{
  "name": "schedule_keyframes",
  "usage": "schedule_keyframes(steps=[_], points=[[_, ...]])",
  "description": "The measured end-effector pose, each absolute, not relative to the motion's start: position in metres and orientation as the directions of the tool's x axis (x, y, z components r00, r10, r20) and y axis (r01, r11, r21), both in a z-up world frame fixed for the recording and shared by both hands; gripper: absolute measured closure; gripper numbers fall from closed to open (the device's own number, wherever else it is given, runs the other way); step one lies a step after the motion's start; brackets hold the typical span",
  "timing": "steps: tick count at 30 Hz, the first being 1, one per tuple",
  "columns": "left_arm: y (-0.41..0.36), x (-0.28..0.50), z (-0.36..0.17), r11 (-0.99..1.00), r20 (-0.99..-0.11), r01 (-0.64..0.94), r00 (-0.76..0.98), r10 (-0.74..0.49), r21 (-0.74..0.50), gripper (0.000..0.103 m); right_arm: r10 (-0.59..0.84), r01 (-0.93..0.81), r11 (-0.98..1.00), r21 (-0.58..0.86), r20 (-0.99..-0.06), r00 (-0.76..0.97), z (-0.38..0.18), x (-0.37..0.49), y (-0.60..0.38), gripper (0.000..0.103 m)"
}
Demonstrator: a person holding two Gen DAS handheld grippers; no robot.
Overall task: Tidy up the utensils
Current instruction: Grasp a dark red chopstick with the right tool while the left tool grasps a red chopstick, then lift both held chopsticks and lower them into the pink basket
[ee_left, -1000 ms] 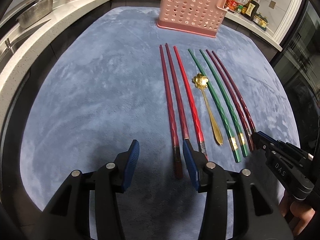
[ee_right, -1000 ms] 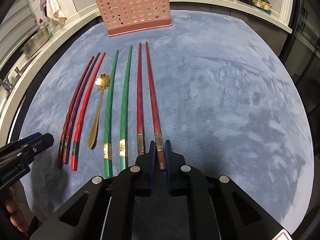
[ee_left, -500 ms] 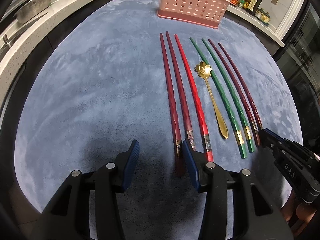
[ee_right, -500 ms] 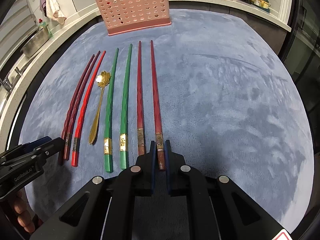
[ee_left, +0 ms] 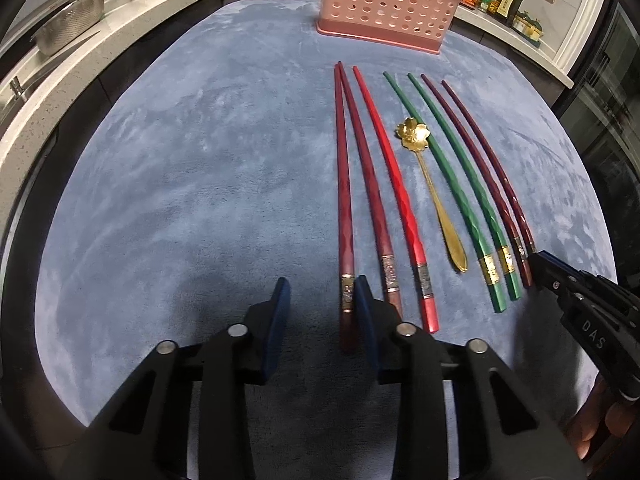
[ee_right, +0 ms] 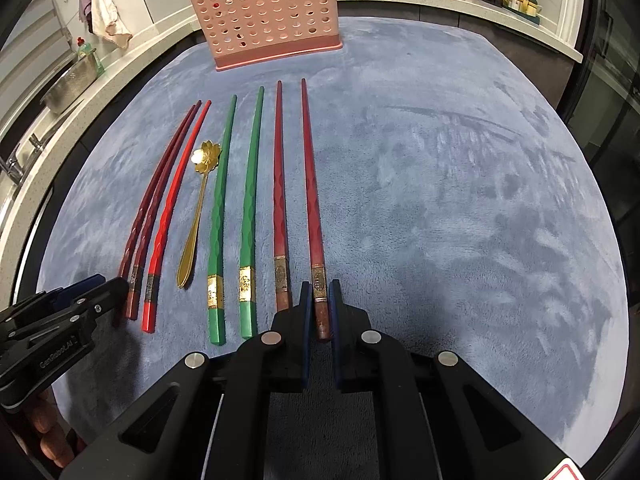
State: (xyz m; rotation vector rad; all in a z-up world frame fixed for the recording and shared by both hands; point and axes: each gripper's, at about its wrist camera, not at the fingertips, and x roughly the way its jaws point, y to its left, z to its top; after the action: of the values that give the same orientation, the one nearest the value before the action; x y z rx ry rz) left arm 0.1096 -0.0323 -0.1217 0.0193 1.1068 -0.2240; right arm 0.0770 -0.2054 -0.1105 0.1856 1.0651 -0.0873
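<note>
**Two hand-held grippers at the near ends of a row of chopsticks**

The right wrist view alone shows what stands in the pink perforated holder [ee_right: 272, 20] at the far edge of the blue surface [ee_right: 440, 200]: a red chopstick tip and pale utensil ends rise above its rim. In the left wrist view the holder's top is cut off. The left view alone shows the left hand-held gripper [ee_left: 320, 304] from behind. Its jaws have just been closing and stand at a moderate gap, with the butt of the leftmost dark red chopstick [ee_left: 345, 208] between them, close against the right pad; the left pad is clear of it.

In the right view the right hand-held gripper [ee_right: 320, 304] is clamped on the butt of the rightmost dark red chopstick [ee_right: 311, 184], which lies flat on the surface.

The utensils lie side by side, tips toward the holder: two dark red chopsticks, a bright red one [ee_left: 394, 188], a gold spoon [ee_left: 430, 184] with a flower-shaped bowl, two green chopsticks [ee_left: 452, 172] with gold bands, then two more dark red ones. Each shaft is faceted near its banded butt.
</note>
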Motion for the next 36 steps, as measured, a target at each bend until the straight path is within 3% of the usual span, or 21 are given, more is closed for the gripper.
schedule_keyframes(steps=[6,21,36], points=[[-0.026,0.111,-0.121,0.979,-0.888,0.177,0.427,-0.17,-0.102,0.094,0.019,0.16,0.981,0.11,-0.876,0.483,-0.11,0.077,-0.205,0.095],[-0.016,0.105,-0.095,0.981,-0.865,0.174,0.477,-0.156,-0.081,0.096,0.022,0.172,0.976,0.133,-0.847,0.531,-0.081,0.067,-0.212,0.096],[-0.009,0.119,-0.014,0.982,-0.791,0.171,0.588,-0.168,-0.081,0.096,0.014,0.164,0.971,0.173,-0.728,0.685,0.01,0.071,-0.227,0.096]])
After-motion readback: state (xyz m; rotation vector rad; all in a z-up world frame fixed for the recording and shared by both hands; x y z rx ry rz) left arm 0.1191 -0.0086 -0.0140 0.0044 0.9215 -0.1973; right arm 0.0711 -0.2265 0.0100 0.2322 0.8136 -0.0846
